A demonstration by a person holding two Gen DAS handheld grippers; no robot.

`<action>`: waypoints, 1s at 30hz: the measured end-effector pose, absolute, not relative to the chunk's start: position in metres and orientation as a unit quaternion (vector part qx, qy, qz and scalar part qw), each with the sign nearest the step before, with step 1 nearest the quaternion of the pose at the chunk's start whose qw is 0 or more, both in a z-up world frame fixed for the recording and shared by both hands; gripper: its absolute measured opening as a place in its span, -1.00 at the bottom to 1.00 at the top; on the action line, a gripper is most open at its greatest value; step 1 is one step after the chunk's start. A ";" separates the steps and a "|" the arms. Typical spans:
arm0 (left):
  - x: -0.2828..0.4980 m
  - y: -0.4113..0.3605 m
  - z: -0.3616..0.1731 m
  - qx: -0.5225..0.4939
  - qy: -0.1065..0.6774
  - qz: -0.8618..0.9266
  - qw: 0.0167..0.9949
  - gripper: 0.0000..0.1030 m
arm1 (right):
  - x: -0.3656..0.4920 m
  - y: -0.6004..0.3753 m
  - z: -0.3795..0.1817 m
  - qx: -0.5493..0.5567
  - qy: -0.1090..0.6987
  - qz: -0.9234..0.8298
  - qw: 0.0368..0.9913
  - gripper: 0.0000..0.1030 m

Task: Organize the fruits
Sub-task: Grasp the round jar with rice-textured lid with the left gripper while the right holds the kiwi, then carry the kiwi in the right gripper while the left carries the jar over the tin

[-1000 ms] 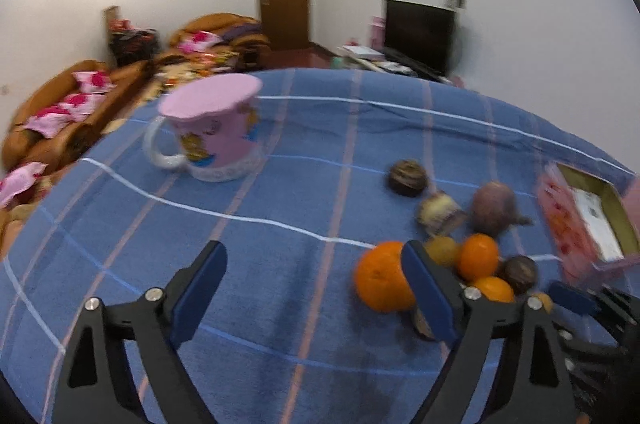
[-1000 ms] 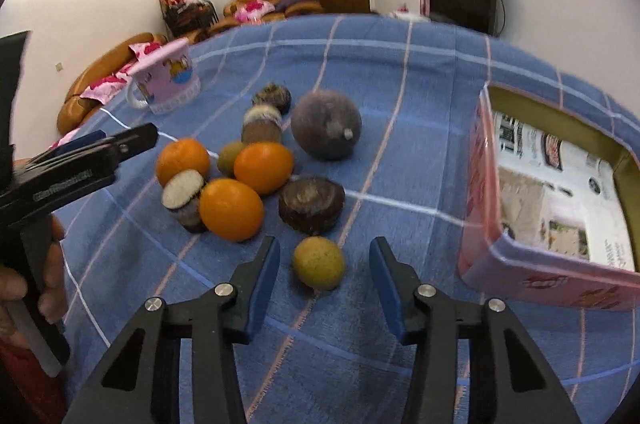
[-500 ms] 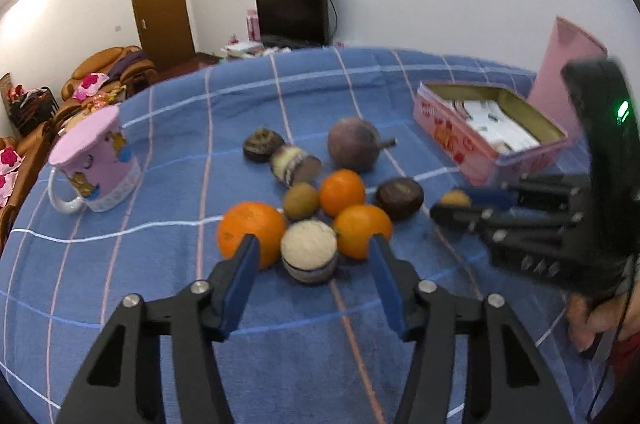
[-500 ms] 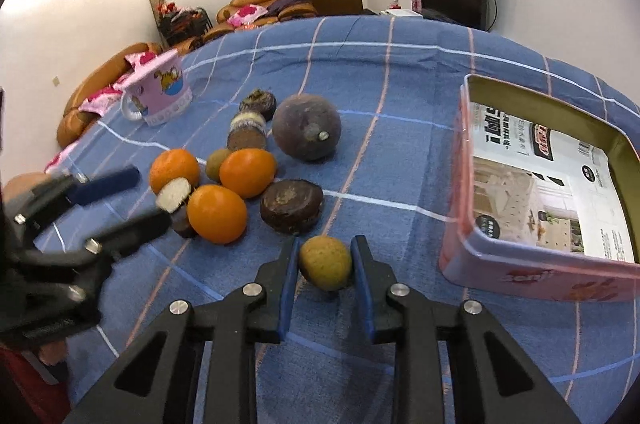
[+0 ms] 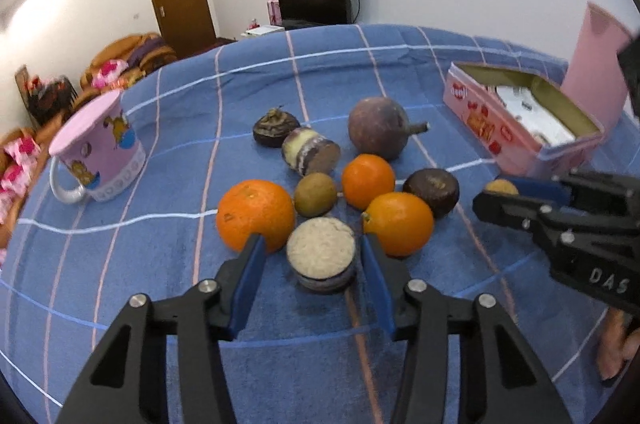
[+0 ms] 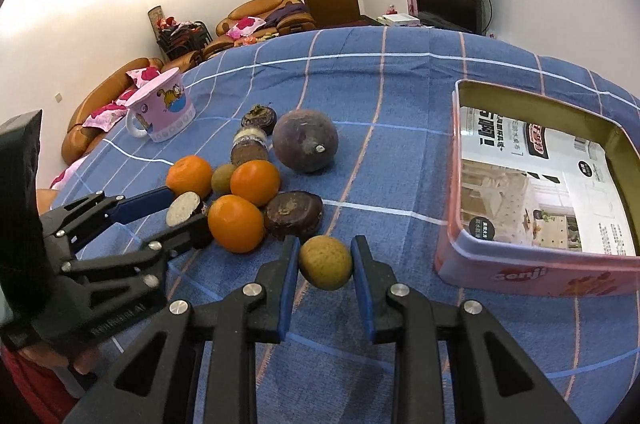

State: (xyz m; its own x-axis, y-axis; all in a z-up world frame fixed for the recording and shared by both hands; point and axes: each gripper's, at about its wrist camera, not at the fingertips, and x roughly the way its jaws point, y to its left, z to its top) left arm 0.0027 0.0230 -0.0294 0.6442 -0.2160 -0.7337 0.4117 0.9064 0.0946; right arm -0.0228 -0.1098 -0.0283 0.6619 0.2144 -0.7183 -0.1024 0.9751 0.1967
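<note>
The right gripper [image 6: 325,262] is clamped on a small yellow-green fruit [image 6: 326,262], next to the pink tin [image 6: 532,274] marked "senji". The left gripper [image 5: 314,274] is closing around a halved fruit [image 5: 321,258] on the blue cloth [image 5: 160,264], pads not touching; "DAS" shows on the other gripper's body.

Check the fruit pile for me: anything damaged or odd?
Two dark-skinned fruits are cut open: one shows a pale flat face between the left gripper's closing jaws, another lies sliced behind the oranges. The rest look whole.
</note>
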 end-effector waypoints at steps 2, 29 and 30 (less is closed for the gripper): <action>0.001 0.018 -0.034 0.137 0.396 -0.195 0.887 -0.08 | -0.023 -0.110 -0.029 0.070 0.403 0.086 0.909 -0.45; -0.014 0.035 0.008 -0.010 0.290 -0.168 0.942 -0.29 | -0.058 -0.139 0.030 0.102 0.258 0.104 0.955 -0.46; -0.017 0.030 0.010 -0.007 0.287 -0.170 0.943 -0.29 | -0.059 -0.145 0.032 0.098 0.253 0.087 0.959 -0.46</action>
